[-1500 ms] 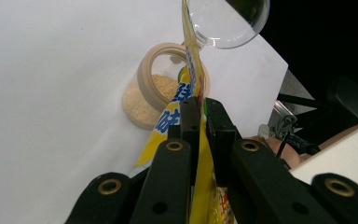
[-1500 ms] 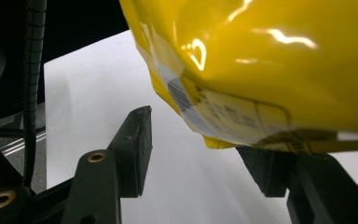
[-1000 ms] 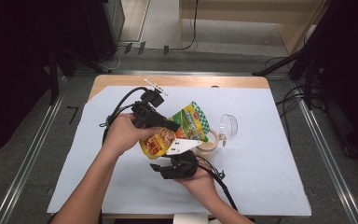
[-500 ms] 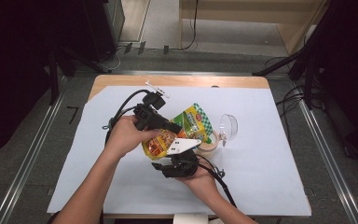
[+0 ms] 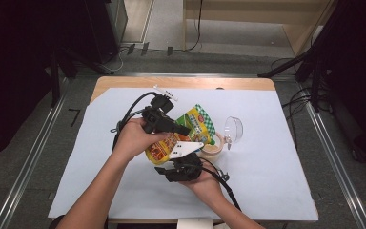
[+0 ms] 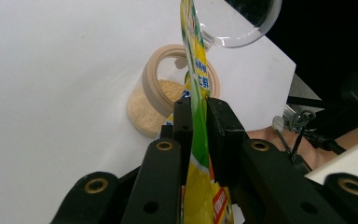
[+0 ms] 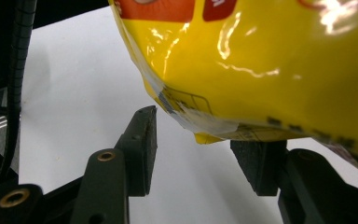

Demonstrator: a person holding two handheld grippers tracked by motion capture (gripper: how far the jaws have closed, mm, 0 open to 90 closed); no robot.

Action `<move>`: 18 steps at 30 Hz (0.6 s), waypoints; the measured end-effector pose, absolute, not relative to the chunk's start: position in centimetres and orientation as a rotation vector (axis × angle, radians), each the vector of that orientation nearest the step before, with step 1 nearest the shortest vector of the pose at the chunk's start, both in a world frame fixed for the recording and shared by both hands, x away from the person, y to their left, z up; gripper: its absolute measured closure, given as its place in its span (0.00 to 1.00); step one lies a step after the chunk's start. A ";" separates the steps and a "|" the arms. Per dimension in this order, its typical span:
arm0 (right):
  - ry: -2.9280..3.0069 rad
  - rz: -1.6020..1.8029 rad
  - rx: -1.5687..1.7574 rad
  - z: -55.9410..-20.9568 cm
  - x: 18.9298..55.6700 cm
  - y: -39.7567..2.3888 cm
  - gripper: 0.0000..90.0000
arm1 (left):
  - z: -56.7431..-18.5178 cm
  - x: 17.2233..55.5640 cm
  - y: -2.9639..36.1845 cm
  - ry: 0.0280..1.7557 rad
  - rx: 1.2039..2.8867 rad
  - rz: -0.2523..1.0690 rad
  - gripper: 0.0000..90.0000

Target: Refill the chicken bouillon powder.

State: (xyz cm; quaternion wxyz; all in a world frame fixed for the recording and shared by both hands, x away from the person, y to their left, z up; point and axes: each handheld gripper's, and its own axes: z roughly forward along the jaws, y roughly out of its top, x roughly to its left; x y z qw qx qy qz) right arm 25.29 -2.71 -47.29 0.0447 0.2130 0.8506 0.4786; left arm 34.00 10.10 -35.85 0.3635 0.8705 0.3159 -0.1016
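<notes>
Holding the yellow pouch point(image 5: 178, 136) above the middle of the table, the left gripper point(image 6: 196, 116) has its jaws pinched on the pouch's upper edge; they have just eased slightly apart since the earlier frame, though the film remains between the pads. Near side, the right gripper point(image 7: 196, 149) stands about half open under the pouch's lower corner, gripping nothing, placed as before. Pouch top hangs over the round jar point(image 6: 168, 95), unchanged.
</notes>
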 end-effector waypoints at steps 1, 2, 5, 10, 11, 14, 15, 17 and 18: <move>2.600 1.461 0.650 -47.3 25.3 -2.7 0.58 | -35.9 34.0 10.1 0.811 2.239 -0.261 0.92; 2.599 1.462 0.651 -47.3 25.3 -2.7 0.58 | -35.9 34.0 10.1 0.811 2.239 -0.258 0.92; 2.598 1.464 0.652 -47.3 25.3 -2.7 0.58 | -35.8 34.0 10.2 0.809 2.244 -0.250 0.96; 2.607 1.511 0.672 -47.6 25.4 -2.9 0.56 | -35.8 34.0 10.6 0.796 2.253 -0.270 1.00; 2.608 1.511 0.675 -47.6 25.5 -3.0 0.56 | -35.8 34.0 10.7 0.795 2.252 -0.277 1.00; 2.605 1.513 0.667 -47.7 25.4 -3.0 0.55 | -35.7 33.9 11.1 0.787 2.257 -0.283 1.00; 2.597 1.512 0.660 -47.6 25.4 -3.1 0.55 | -35.7 33.9 11.3 0.779 2.257 -0.284 1.00; 2.595 1.505 0.651 -47.6 25.3 -3.1 0.54 | -35.6 33.9 11.6 0.769 2.254 -0.291 1.00; 2.591 1.500 0.646 -47.5 25.2 -3.1 0.54 | -35.6 33.8 11.7 0.764 2.252 -0.292 1.00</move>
